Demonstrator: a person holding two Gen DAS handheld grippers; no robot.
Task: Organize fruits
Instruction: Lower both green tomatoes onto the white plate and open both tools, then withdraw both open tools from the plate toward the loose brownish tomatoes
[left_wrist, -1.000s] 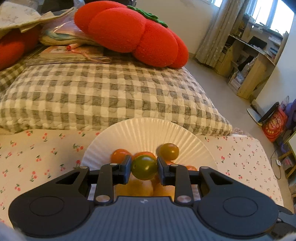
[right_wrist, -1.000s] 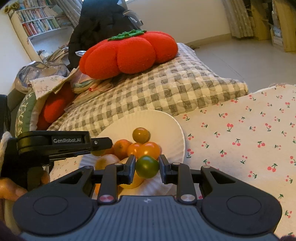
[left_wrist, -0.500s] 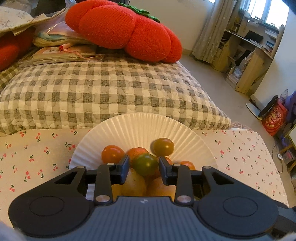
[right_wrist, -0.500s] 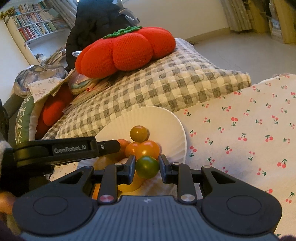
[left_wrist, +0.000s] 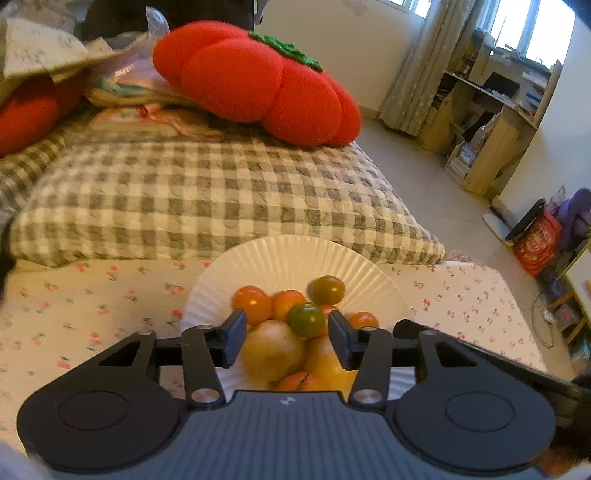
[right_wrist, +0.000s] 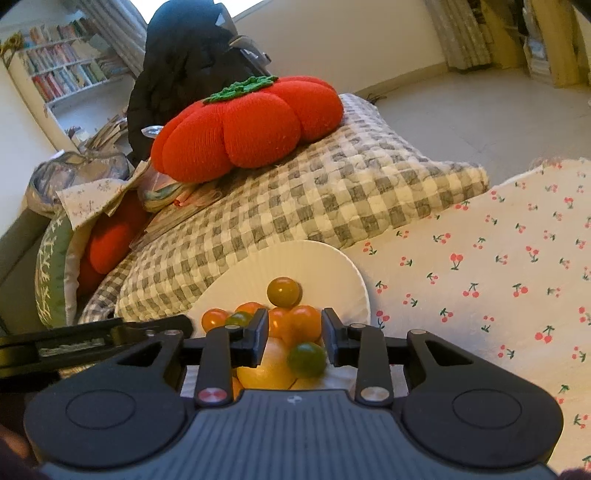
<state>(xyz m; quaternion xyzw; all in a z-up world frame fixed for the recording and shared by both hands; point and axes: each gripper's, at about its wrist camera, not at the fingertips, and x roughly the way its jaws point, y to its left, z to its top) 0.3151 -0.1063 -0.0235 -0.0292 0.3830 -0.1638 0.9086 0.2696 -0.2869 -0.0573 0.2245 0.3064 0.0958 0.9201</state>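
Note:
A white paper plate (left_wrist: 295, 258) on the cherry-print sheet holds several orange, green and yellow fruits. My left gripper (left_wrist: 286, 338) is open above the pile; a green tomato (left_wrist: 306, 319) lies on the fruits between its fingers, touched by neither. My right gripper (right_wrist: 294, 336) is open too; a blurred green tomato (right_wrist: 306, 359) sits loose just below its jaws over a yellow fruit (right_wrist: 269, 365). The plate's far rim (right_wrist: 295, 254) shows in the right wrist view, with an olive tomato (right_wrist: 283, 291) at the back. The left gripper's finger (right_wrist: 110, 332) shows at the left there.
A grey checked pillow (left_wrist: 207, 199) lies right behind the plate with a red tomato-shaped cushion (left_wrist: 258, 81) on it. Cherry-print sheet (right_wrist: 480, 277) spreads to the right. Shelves and a red bag (left_wrist: 535, 243) stand on the floor far right.
Both grippers opened and let go of their green tomatoes, which now lie on the fruit pile. Both grippers drew back slightly from the plate.

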